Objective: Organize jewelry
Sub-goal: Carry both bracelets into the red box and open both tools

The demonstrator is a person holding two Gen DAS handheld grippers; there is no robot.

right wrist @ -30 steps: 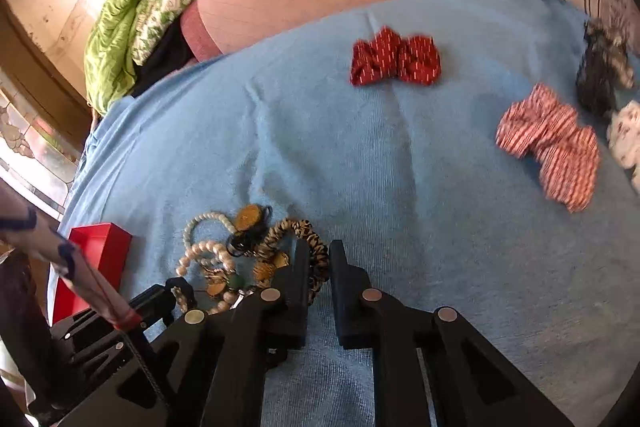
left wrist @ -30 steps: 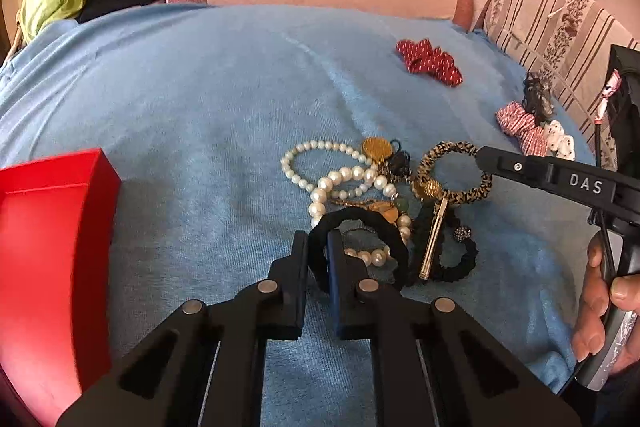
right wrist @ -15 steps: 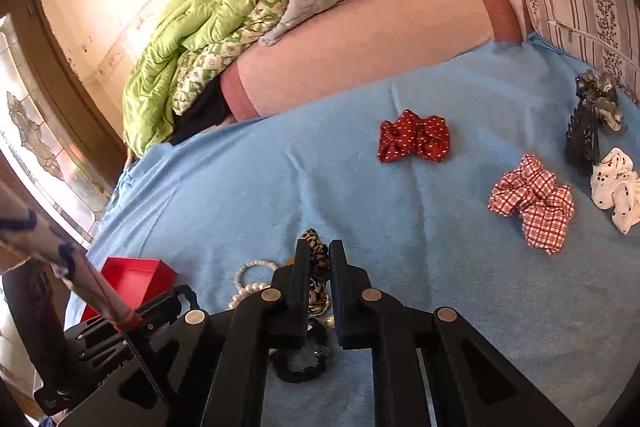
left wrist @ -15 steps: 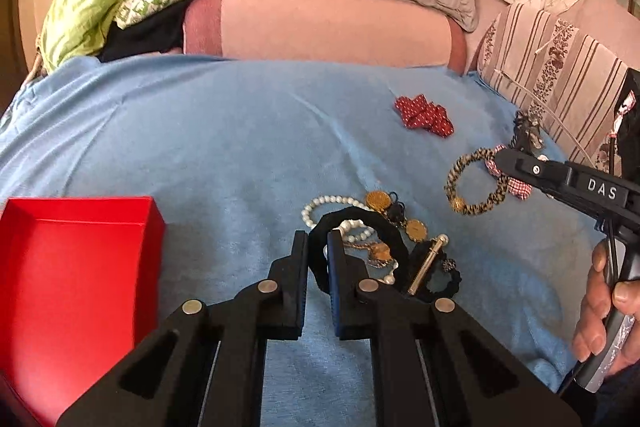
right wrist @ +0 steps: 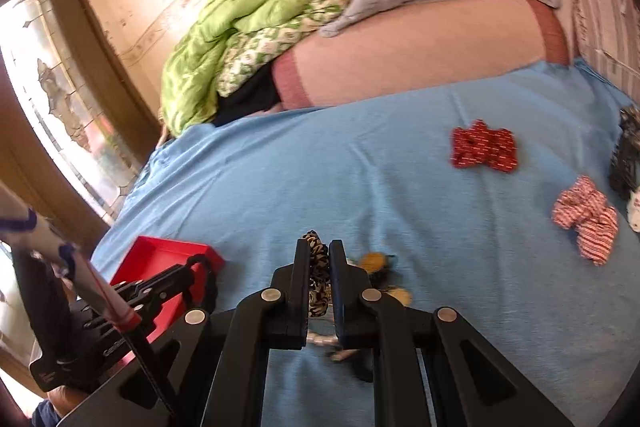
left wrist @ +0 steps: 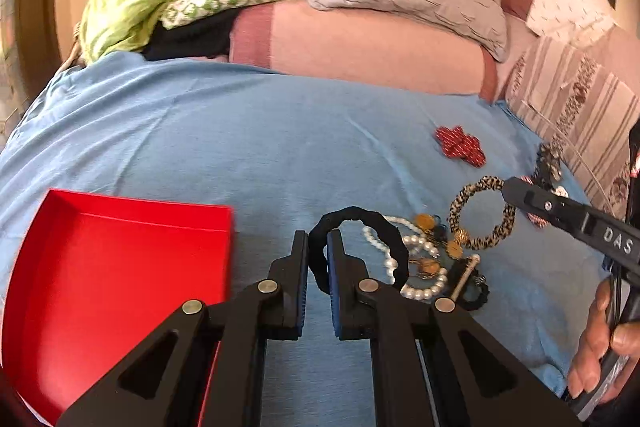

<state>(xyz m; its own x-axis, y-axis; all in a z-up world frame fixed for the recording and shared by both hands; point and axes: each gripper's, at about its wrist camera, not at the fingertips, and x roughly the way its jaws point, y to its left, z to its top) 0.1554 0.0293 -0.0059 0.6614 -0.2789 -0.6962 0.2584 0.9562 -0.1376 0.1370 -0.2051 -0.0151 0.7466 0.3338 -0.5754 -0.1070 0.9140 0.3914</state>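
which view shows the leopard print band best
The left wrist view: the leopard print band hangs as a full ring from the right gripper. The right wrist view shows only an edge-on strip between its shut jaws.

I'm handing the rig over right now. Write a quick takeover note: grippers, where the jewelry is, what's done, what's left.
Left gripper: shut on the black scrunchie, lifted beside the red box.
Right gripper: shut on the leopard-print hair tie, lifted off the pile.
Pearl necklace, gold pendants and a black bracelet lie tangled on the blue sheet. Red bow and checked scrunchie lie apart, further right.
Done: two pieces picked up. The box looks empty.
Left: place both held pieces, then sort the rest.
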